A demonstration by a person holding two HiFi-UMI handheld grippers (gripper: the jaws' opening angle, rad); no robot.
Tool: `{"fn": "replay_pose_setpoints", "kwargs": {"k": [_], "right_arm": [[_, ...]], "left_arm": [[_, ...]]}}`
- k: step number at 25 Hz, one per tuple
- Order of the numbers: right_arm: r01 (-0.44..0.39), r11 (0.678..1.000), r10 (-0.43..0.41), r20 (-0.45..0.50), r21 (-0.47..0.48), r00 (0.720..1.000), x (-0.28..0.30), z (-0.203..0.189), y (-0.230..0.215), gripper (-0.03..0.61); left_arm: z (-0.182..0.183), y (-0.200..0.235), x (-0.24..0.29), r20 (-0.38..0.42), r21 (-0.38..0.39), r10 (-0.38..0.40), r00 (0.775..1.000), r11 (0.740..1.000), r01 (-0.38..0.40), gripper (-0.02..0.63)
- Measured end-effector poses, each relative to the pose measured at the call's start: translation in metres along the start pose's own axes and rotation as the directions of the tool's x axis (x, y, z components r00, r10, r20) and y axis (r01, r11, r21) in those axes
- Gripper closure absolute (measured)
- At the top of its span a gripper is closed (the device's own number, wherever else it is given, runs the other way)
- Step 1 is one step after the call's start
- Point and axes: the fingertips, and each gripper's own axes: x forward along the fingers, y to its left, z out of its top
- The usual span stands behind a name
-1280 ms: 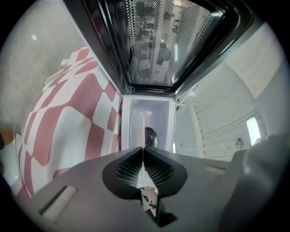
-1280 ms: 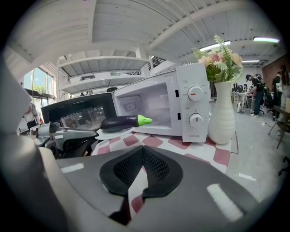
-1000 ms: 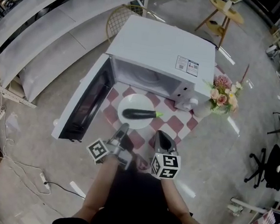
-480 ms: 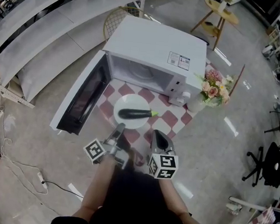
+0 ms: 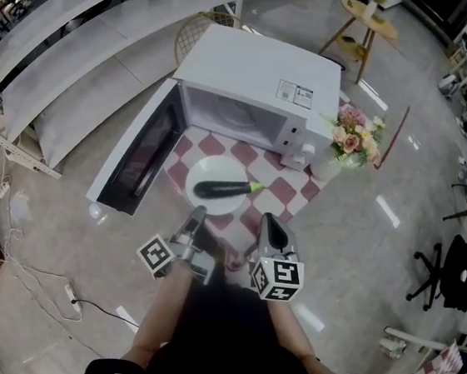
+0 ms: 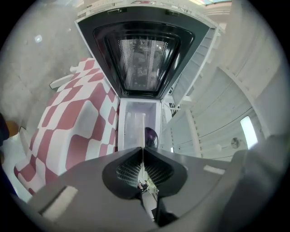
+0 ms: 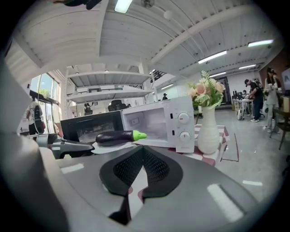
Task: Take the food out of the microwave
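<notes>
A dark purple eggplant [image 5: 222, 188] with a green stem lies on a white plate [image 5: 204, 173]. The plate is over the red-checked cloth [image 5: 281, 194], just in front of the open white microwave [image 5: 254, 75]. My left gripper [image 5: 198, 213], rolled on its side, is shut on the plate's near rim. In the left gripper view the plate's edge [image 6: 144, 129] runs straight into the closed jaws, with the eggplant [image 6: 151, 136] beside it. My right gripper [image 5: 269, 226] hangs to the plate's right, shut and empty. In the right gripper view the eggplant [image 7: 115, 137] lies ahead.
The microwave door [image 5: 136, 158] swings open to the left, past the table's edge. A white vase of flowers [image 5: 349, 145] stands right of the microwave, next to its dials [image 7: 183, 126]. A wooden side table [image 5: 365, 21] is farther back, and people are at the far right.
The plate with the eggplant, held by my left gripper, has drawn a little away from the microwave's mouth. My right gripper has risen slightly alongside it, still shut.
</notes>
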Motion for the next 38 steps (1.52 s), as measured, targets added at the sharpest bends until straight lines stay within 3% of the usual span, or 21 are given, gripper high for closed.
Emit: {"fn": "replay_pose_setpoints", "kwargs": {"k": [11,38], "right_arm": [[0.074,0.997,-0.074,0.078,-0.005,0.994,-0.02,0.015,-0.02,0.578],[0.037,0.999,-0.037,0.056,0.009,0.998,-0.016,0.012,-0.02,0.579]], "left_arm": [[-0.005,-0.012,-0.012,0.076,0.009,-0.012,0.997,1.0,0.011,0.594],[-0.011,-0.016,-0.002,0.084,0.029,-0.024,0.996,0.999,0.021,0.594]]}}
